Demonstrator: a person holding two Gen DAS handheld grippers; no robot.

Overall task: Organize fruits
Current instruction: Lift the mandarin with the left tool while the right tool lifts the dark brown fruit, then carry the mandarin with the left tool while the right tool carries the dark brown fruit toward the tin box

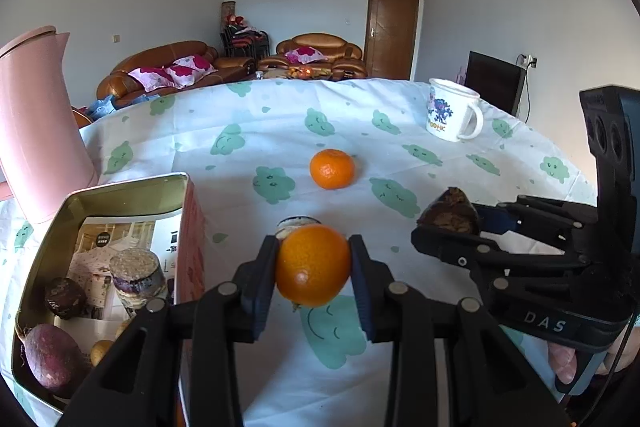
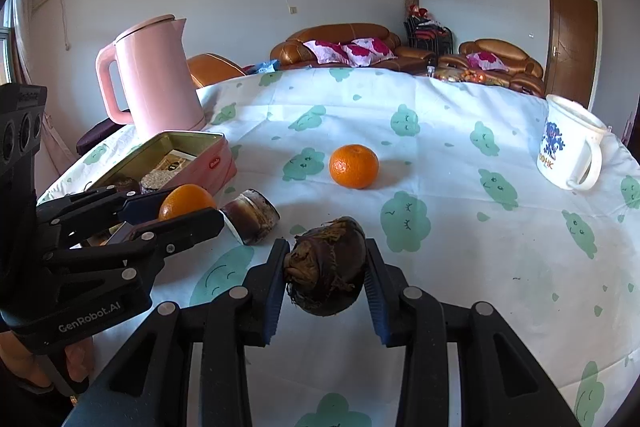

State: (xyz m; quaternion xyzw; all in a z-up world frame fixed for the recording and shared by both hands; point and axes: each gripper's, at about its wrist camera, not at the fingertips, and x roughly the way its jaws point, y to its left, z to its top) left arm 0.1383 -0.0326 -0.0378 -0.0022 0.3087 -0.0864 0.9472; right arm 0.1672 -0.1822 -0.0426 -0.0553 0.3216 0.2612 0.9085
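Clothed table [image 2: 460,247] bears orange [image 2: 353,166], mug [image 2: 570,147], tin [image 2: 218,163], kettle [image 2: 160,83], perhaps a jar [image 2: 252,215].

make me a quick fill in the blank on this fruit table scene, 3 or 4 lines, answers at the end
1. The left hand-held gripper is shut on an ____ fruit.
2. The right hand-held gripper holds a dark brown root, lifted ____ the tablecloth.
3. The loose orange lies on the cloth between the pink tin and the white ____.
4. Behind the tin stands a ____ kettle.

Missing words: orange; above; mug; pink
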